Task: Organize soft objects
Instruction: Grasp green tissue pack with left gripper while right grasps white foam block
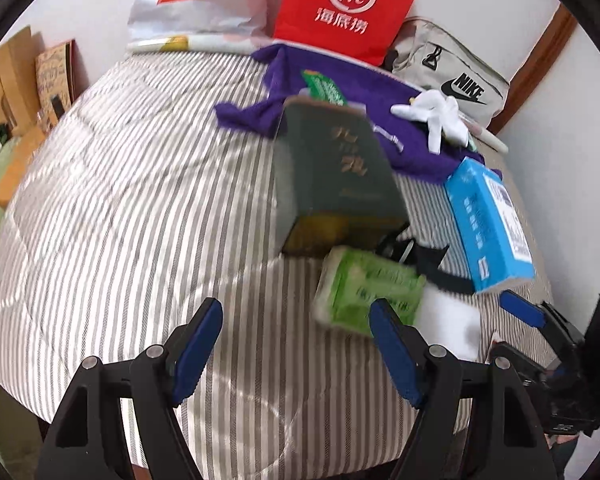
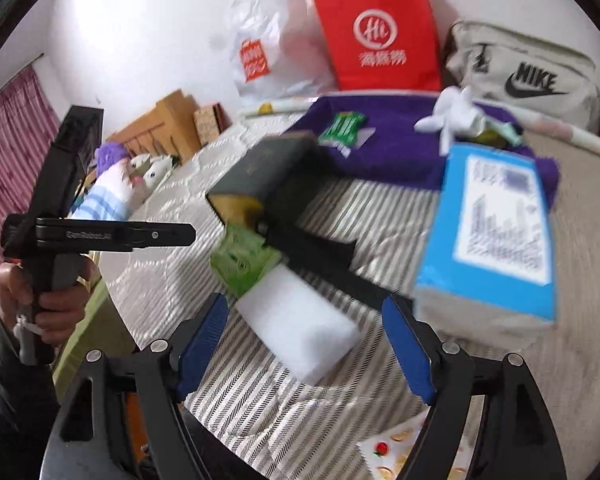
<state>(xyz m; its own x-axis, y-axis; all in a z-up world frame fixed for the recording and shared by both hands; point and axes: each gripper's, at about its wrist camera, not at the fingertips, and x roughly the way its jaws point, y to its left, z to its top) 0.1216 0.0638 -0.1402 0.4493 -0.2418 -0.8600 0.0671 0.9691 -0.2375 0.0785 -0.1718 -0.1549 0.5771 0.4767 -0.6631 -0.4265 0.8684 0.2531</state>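
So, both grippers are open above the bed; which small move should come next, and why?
Probably ease the right gripper forward and down, then close on the white foam block. Its fingers are open, and the block lies on the striped quilt just ahead, roughly between them, nearest of the soft things. The left gripper is also open and holds nothing; the green tissue pack lies ahead of it.

Left gripper (image 1: pixel 296 350): black angular arms, silver round pivot screws, blue ribbed finger pads (image 1: pixel 198 350). Right gripper (image 2: pixel 304 346): same black frame, silver screws, blue pads (image 2: pixel 408 350). Left hand (image 2: pixel 50 304): bare skin, dark sleeve, on a grey-black handle with small white lettering on its black bar; thin black cable beside it.
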